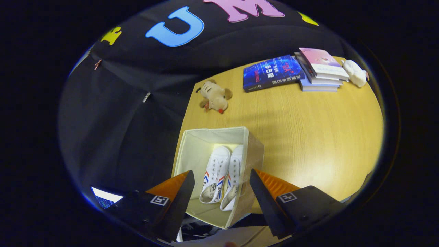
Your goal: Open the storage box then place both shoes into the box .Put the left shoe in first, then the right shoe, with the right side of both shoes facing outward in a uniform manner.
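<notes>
So both shoes look to be in the box (255,151) already, which sits open at the near corner of the table (308,137). The left shoe (216,178) lies on the side with more free room, and the right shoe (235,180) is tipped on its side, wedged between the left one and the box wall. Both have toes pointing away from the gripper (222,181). Fingers are spread wide and holding nothing, hanging above the box with the shoes showing in the gap between them. My read is the placing step is basically done and this is the check-and-back-off bit. Can't really tell from up here whether the right sides face outward the same way, since one shoe lies flatter than the other. If a fix is needed, the next move means coming down on the right shoe without snagging the soft box wall beside it, otherwise just lifting clear. Beyond the box there's a plush dog (215,96), a stack of books (320,70) and a blue book (271,72), all well apart from the action.
</notes>
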